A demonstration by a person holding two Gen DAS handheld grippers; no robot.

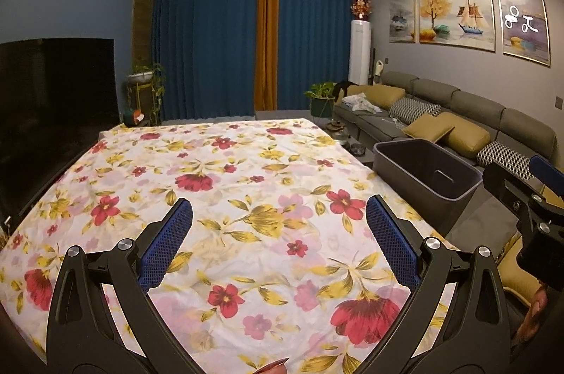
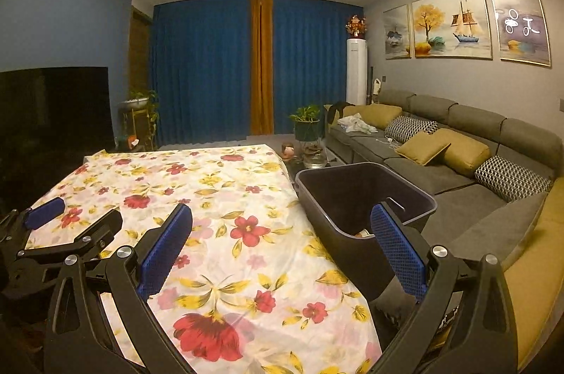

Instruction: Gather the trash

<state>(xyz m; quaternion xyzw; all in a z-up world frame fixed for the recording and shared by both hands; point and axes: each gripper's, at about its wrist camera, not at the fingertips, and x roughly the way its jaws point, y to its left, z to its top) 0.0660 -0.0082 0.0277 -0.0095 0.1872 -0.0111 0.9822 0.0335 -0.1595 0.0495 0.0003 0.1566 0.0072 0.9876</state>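
Note:
My left gripper [image 1: 280, 213] hangs open over a table with a floral cloth [image 1: 229, 169], with nothing between its blue pads. A dark plastic bin [image 1: 416, 162] stands off the table's right edge. My right gripper [image 2: 282, 215] is also open and empty, spanning the table's right edge and the near end of the bin [image 2: 352, 194]. A pale and orange scrap [image 2: 365, 234] shows at the bottom of the bin. No loose trash shows on the cloth [image 2: 211, 183]. Each gripper appears in the other's view: the right [image 1: 521, 169] and the left [image 2: 75, 217].
A grey sofa [image 2: 440, 162] with yellow and patterned cushions runs along the right wall. A dark television [image 1: 53, 99] stands left of the table. A low table with a glass jar [image 2: 314, 155] and potted plants stands beyond the bin. A hand [image 1: 532, 310] shows at lower right.

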